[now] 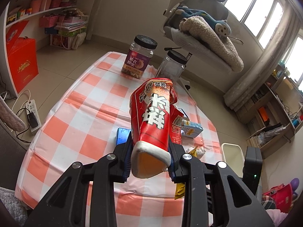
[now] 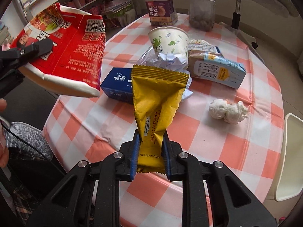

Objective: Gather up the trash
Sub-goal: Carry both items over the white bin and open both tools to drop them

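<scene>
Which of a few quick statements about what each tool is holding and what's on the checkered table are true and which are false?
1. The left tool is shut on the flattened red noodle cup. True.
2. The right tool is open and holds nothing. False: it is shut on the yellow wafer wrapper.
3. The white tissue wad lies on the tablecloth, apart from the milk carton. True.
4. The purple-label jar has no lid. False: a dark lid is on it.
5. The paper cup stands upright. False: it lies tipped over.
</scene>
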The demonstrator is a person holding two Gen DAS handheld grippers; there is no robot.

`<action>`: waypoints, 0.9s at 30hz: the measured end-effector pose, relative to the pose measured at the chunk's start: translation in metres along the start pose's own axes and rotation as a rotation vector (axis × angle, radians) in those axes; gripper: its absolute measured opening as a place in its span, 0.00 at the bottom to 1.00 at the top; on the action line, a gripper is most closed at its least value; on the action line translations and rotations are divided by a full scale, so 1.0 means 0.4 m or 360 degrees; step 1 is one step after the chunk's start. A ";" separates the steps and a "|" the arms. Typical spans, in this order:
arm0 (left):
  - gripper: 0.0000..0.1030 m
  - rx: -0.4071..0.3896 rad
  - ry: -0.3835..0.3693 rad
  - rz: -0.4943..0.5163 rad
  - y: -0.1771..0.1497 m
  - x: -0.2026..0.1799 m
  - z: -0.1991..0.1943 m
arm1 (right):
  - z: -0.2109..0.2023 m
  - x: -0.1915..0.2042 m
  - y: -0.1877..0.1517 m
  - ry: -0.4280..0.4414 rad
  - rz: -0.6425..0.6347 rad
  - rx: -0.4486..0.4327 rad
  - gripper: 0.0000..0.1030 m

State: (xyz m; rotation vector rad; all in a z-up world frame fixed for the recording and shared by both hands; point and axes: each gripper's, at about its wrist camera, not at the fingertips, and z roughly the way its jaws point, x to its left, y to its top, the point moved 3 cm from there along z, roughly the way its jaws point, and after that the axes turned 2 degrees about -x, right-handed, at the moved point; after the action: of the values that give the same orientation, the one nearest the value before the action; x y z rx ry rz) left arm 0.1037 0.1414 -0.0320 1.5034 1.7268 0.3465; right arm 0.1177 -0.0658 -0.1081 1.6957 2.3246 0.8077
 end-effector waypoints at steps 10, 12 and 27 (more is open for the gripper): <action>0.30 -0.0004 -0.0093 0.0062 0.007 -0.095 0.046 | -0.069 -0.103 0.044 -0.0156 0.0158 -0.0199 0.21; 0.30 0.0005 -0.0112 0.0077 0.004 -0.117 0.057 | -0.089 -0.136 0.048 -0.0209 0.0185 -0.0243 0.21; 0.30 0.0061 -0.0224 0.0146 -0.023 -0.252 0.141 | -0.234 -0.438 -0.001 -0.0691 0.0552 -0.0389 0.22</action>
State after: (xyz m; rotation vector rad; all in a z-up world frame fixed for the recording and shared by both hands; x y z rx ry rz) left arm 0.1342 0.0299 -0.0354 1.5994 1.5656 0.2498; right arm 0.1388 -0.2579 -0.0621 1.9512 1.6104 0.6564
